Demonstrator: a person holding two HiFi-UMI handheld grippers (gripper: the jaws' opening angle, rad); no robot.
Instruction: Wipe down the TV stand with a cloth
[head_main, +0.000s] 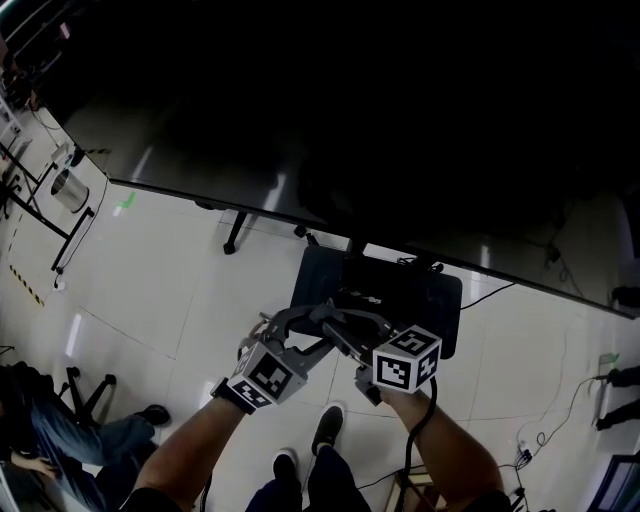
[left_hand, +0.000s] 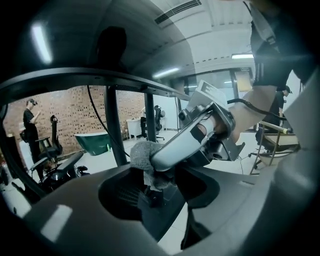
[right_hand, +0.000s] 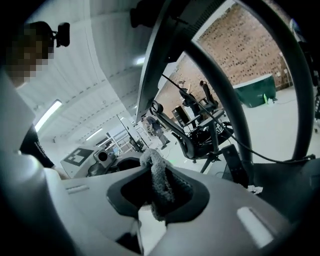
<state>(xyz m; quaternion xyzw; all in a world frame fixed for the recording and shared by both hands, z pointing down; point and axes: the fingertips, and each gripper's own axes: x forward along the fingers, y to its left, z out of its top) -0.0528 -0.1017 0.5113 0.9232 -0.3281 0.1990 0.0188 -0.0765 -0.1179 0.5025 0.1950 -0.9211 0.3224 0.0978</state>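
Right gripper view gives the nearest reading: the right tongs (right_hand: 150, 206) are clenched on a grey nubbly cloth (right_hand: 160, 180), a twisted rope of it standing up out of the gap between them. Left gripper view shows the same cloth as a wad at the mouth of the left tongs (left_hand: 156, 196), with one pale metal finger (left_hand: 182, 145) of the right tongs lying across it. The left tongs stand released and wide apart, and as far as the dim picture lets me judge, their pads do not press on the fabric. So the cloth hangs in the air between the two tools, held by one pinch only, above the black flat base plate of the TV stand (head_main: 425, 300) and not touching it. That is the weak point: should the right tongs ease off before the left ones bite, the cloth would likely drop onto the base plate or the white tiled floor (head_main: 180, 300) beside it. Closing the left tongs here could also nip the finger rather than the fabric. A thin twisted pinch may slip once wiping drags on it. Farther off, the large dark television screen (head_main: 350, 120) overhangs the base and a black cable (head_main: 490, 292) trails from its right side; a careless reach could knock either.
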